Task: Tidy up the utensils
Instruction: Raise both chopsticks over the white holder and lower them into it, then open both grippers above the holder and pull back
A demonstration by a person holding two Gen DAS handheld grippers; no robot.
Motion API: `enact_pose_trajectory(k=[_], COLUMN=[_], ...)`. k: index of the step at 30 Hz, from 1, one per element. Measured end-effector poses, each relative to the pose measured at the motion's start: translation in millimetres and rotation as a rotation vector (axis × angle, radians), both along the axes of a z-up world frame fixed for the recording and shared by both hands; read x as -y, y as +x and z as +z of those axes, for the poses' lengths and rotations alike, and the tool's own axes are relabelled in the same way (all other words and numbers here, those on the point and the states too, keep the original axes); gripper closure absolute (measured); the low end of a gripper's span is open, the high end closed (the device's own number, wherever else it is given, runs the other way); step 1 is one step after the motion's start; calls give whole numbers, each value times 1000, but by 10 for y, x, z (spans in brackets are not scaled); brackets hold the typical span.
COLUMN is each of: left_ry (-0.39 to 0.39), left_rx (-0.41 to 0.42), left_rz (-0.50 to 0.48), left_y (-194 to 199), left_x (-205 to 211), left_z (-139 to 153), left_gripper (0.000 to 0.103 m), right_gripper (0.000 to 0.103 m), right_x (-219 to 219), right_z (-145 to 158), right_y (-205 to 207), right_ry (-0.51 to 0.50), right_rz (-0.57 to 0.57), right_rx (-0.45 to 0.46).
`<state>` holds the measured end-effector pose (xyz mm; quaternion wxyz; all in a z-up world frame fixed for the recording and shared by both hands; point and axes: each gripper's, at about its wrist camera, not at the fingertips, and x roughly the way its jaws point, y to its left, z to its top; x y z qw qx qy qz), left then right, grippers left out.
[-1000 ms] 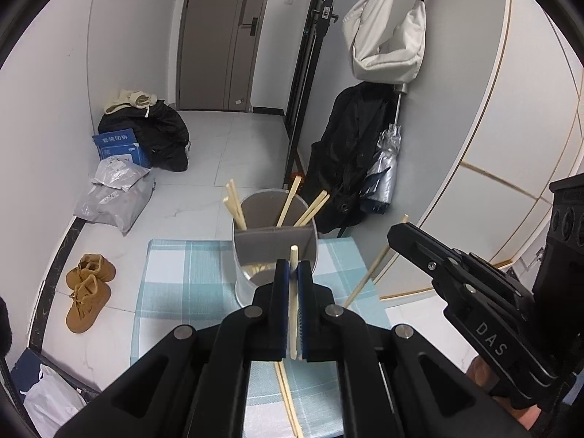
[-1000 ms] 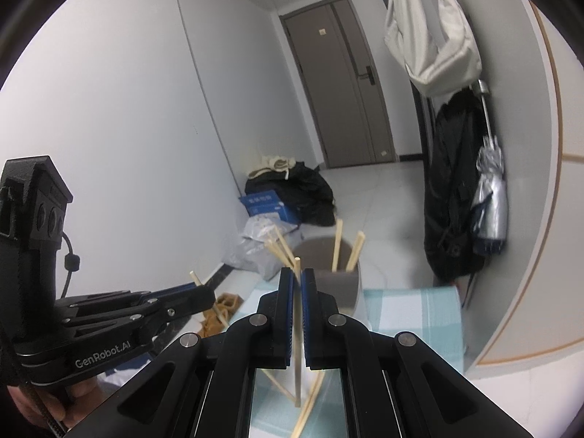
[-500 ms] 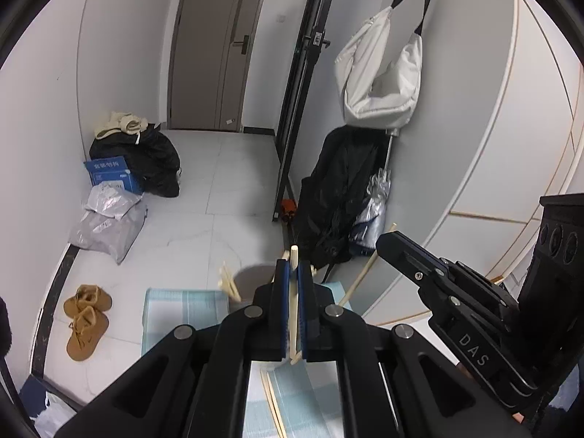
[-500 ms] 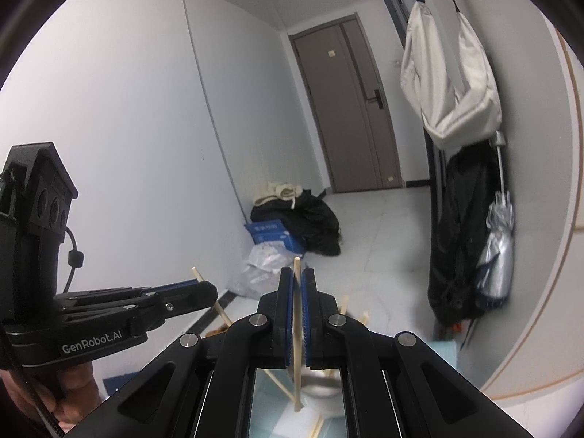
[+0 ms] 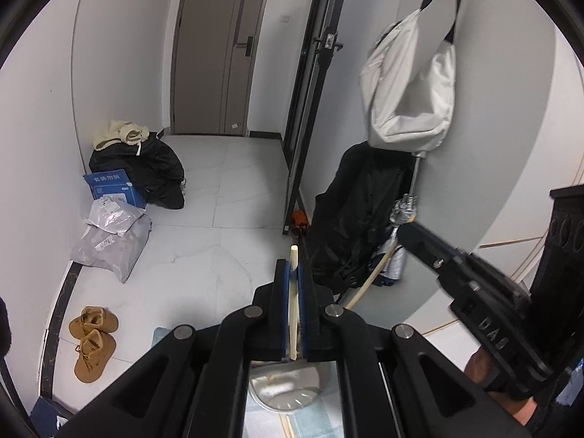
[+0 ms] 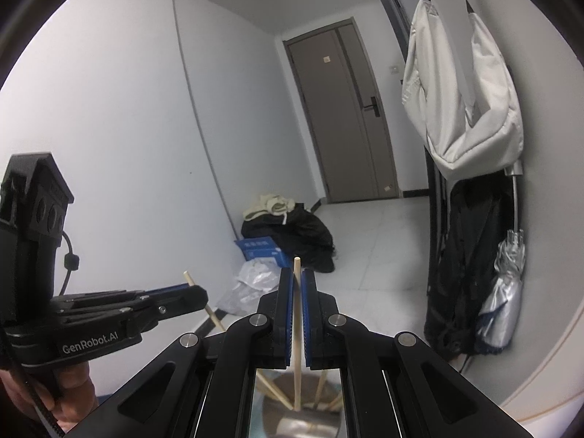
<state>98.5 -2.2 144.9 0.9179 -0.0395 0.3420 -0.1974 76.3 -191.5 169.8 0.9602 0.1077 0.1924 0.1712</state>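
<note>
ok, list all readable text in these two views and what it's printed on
"GenRobot.AI": side of the left gripper body, right wrist view.
"DAS": side of the right gripper, left wrist view; blurred, may be cut off.
Blue box: white characters, too small to read.
Grey parcel bags: labels unreadable.
Door: small sticker, illegible.

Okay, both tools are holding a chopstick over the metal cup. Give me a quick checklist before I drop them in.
1. Left tool shut on its chopstick: ok.
2. Right tool shut on its chopstick: ok.
3. Right chopstick's lower end above the metal cup: ok.
4. Left chopstick over the cup's mouth: ok, roughly.
5. Room among the chopsticks already in the cup: ok; open space shows at the centre.
6. The two tools apart from each other: ok.
</note>
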Motion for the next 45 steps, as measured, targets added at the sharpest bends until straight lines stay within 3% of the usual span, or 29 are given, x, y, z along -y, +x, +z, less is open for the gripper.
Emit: enact_pose_trajectory(k=[15,39,42,45], left_ry=[-3,-17,-6,-11], left_rx=[-67,-101,-125,-122], left_rz=[3,-16,-29,-26], left_y=[331,296,263,196], left_x=[-86,-90,-70,-105], left_z=[-388,-774,-803,-787], left_gripper=[103,102,100,88], right_gripper=[99,97,96,96], right_x=[-157,-288,-267,-219], right_z=[-386,-1077,-1107,-1072], right_y=[457,381,322,186], right_ry=[-25,-31,-9,10], right_rz=[37,133,132,117], right_rx=[-69,-248,-275,-260])
